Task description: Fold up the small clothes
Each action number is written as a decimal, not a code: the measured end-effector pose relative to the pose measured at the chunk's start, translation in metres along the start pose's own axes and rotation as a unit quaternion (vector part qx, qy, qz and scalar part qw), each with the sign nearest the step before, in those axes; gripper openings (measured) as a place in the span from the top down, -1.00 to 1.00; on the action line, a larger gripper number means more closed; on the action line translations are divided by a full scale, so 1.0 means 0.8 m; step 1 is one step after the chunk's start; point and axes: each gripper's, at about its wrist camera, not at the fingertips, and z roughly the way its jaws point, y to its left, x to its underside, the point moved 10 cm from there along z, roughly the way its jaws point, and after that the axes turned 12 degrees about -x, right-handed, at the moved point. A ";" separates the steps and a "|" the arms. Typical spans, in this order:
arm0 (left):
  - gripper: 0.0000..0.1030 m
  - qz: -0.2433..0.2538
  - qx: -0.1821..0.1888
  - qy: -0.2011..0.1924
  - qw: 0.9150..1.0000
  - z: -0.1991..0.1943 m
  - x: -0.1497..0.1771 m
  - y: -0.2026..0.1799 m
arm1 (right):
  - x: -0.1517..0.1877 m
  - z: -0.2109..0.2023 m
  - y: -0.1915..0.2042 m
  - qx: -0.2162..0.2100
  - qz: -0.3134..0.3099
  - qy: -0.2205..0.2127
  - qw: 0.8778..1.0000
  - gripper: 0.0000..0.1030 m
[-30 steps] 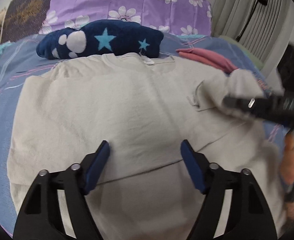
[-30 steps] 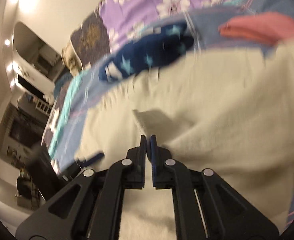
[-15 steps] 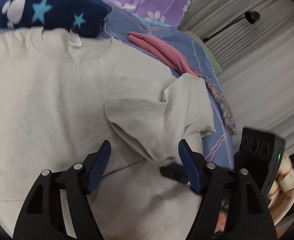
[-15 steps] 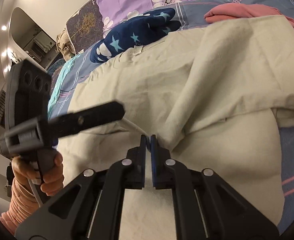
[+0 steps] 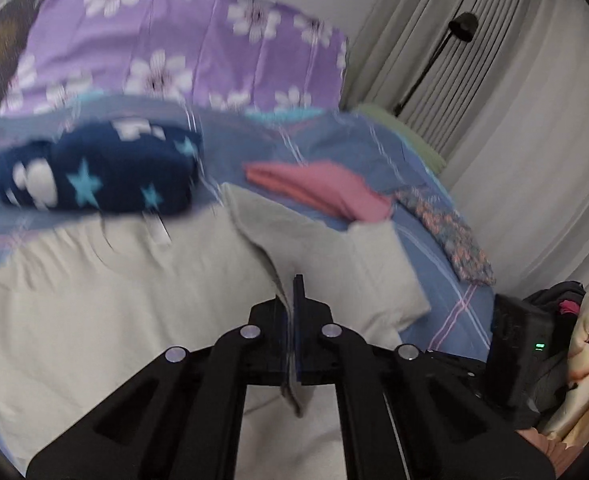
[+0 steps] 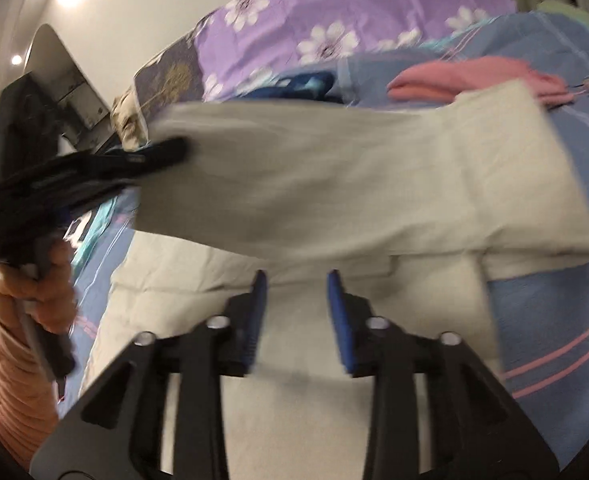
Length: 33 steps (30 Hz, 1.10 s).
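My left gripper (image 5: 293,300) now clenches the beige shirt (image 5: 134,300) edge; my right gripper (image 6: 296,292) has released. Side fold handed over, lifting leftward.

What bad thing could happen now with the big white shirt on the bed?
1. Only the left gripper pinches the beige shirt, at a thin edge; the fabric might slip out, and the fold would flop.
2. The right gripper is open and holds nothing, so the lifted side may sag or crease.
3. The shirt's sleeve lies close to the pink garment; pulling could perhaps drag it along.
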 end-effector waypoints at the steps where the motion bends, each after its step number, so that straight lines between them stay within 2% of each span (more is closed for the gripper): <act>1: 0.97 0.001 -0.001 -0.008 1.000 -0.010 -0.009 0.004 | -0.001 0.001 -0.009 0.004 0.011 0.001 1.000 0.30; 5: 0.97 0.010 -0.024 -0.032 0.999 -0.040 -0.033 0.023 | 0.008 0.014 -0.044 0.014 0.056 0.009 0.998 0.31; 8: 0.97 0.016 -0.045 -0.041 0.998 -0.052 -0.037 0.036 | 0.022 0.024 -0.065 0.064 0.050 0.023 0.996 0.78; 9: 0.97 0.018 -0.053 -0.043 0.998 -0.055 -0.038 0.042 | 0.022 0.024 -0.064 0.071 0.041 0.022 0.996 0.80; 14: 0.97 -0.003 -0.083 -0.044 0.996 -0.070 -0.031 0.091 | 0.025 0.024 -0.063 0.089 0.020 0.021 0.996 0.80; 20: 0.97 -0.049 -0.136 -0.041 0.989 -0.086 -0.010 0.175 | 0.026 0.023 -0.068 0.079 0.026 0.013 0.996 0.80; 25: 0.96 -0.068 -0.184 -0.003 0.981 -0.068 0.037 0.236 | 0.025 0.024 -0.064 0.093 0.009 0.016 0.996 0.76; 27: 0.93 -0.066 -0.216 0.027 0.974 -0.048 0.068 0.261 | 0.025 0.026 -0.059 0.094 0.002 0.018 0.995 0.66; 28: 0.84 -0.062 -0.236 0.042 0.969 -0.038 0.082 0.272 | 0.025 0.028 -0.056 0.096 -0.002 0.019 0.995 0.64; 29: 0.65 -0.059 -0.262 0.059 0.962 -0.028 0.098 0.285 | 0.025 0.028 -0.054 0.098 -0.006 0.021 0.995 0.59; 31: 0.59 -0.051 -0.310 0.080 0.946 -0.019 0.121 0.307 | 0.029 0.025 -0.047 0.106 -0.018 0.029 0.994 0.52; 33: 0.59 -0.062 -0.299 0.069 0.950 -0.024 0.122 0.301 | 0.035 0.017 -0.038 0.106 -0.030 0.040 0.993 0.33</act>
